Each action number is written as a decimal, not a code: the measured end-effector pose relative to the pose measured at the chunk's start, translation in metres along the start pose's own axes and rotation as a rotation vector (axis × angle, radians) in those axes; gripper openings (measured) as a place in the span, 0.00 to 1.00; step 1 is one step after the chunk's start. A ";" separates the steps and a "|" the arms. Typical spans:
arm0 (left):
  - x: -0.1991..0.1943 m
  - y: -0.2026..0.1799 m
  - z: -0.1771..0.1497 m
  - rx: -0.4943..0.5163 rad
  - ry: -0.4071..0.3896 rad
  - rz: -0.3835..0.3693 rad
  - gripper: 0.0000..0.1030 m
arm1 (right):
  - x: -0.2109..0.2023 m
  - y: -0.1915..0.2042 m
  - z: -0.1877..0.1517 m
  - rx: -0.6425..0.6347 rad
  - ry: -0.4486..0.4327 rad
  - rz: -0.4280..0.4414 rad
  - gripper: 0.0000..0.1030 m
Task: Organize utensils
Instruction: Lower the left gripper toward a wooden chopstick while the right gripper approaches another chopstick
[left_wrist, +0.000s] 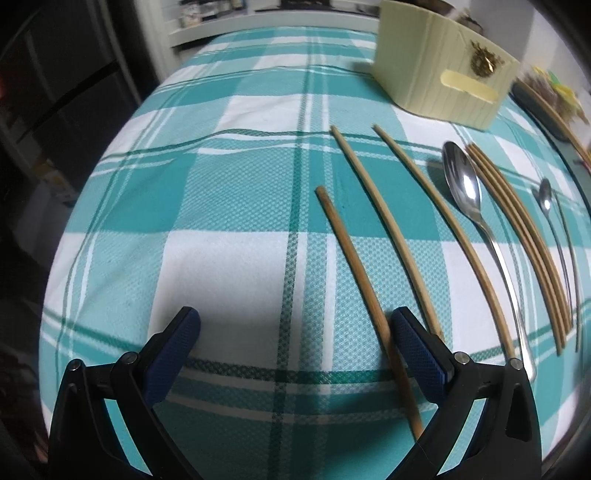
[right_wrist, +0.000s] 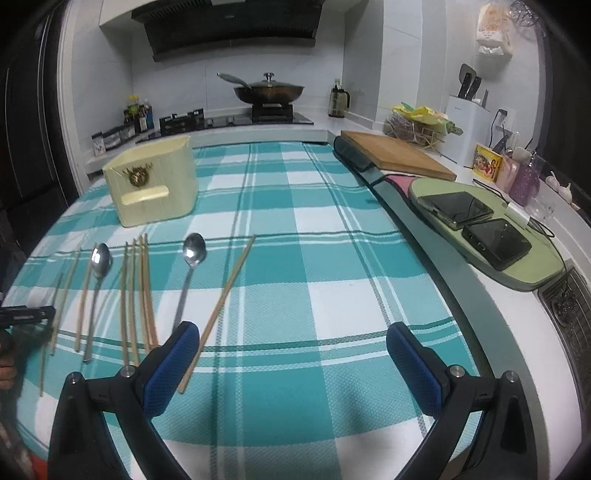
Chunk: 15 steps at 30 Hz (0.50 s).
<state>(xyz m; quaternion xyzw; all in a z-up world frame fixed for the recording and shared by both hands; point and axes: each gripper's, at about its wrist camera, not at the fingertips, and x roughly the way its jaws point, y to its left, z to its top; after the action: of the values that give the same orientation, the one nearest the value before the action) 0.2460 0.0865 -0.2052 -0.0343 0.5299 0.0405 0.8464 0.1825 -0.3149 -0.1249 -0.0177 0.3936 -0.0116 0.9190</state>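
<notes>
Both grippers hang over the cloth (right_wrist: 295, 258) with jaws wide and nothing held. The left gripper (left_wrist: 295, 332) straddles one chopstick (left_wrist: 354, 266), whose near end its right finger hides. Spoons (right_wrist: 99, 266) and more chopsticks (right_wrist: 135, 295) lie before the holder (right_wrist: 155, 181); the right gripper (right_wrist: 293, 343) covers some handle ends.

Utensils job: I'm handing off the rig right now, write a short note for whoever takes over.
Left gripper: jaws open, empty, low over the cloth, one chopstick lying between the jaws.
Right gripper: jaws open, empty, over bare cloth, to the right of the utensils.
Holder: standing at the far left of the cloth; its inside is not visible.
On the cloth: loose chopsticks, a chopstick bundle, two spoons, all in a rough row.
Done: nothing visibly stowed.
Left: seemingly everything, probably into the holder.
</notes>
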 end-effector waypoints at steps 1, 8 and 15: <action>0.002 0.000 0.005 0.043 0.014 -0.019 1.00 | 0.011 0.001 0.002 -0.005 0.031 0.031 1.00; 0.008 0.010 0.016 0.050 0.044 -0.026 1.00 | 0.049 0.011 0.023 0.055 0.117 0.145 1.00; -0.009 0.005 -0.016 -0.059 0.083 0.020 0.99 | 0.082 0.020 0.036 0.048 0.170 0.151 0.93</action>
<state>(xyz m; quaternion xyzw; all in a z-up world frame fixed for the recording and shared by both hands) 0.2275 0.0892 -0.2037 -0.0555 0.5633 0.0632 0.8219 0.2653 -0.2971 -0.1608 0.0353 0.4699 0.0468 0.8808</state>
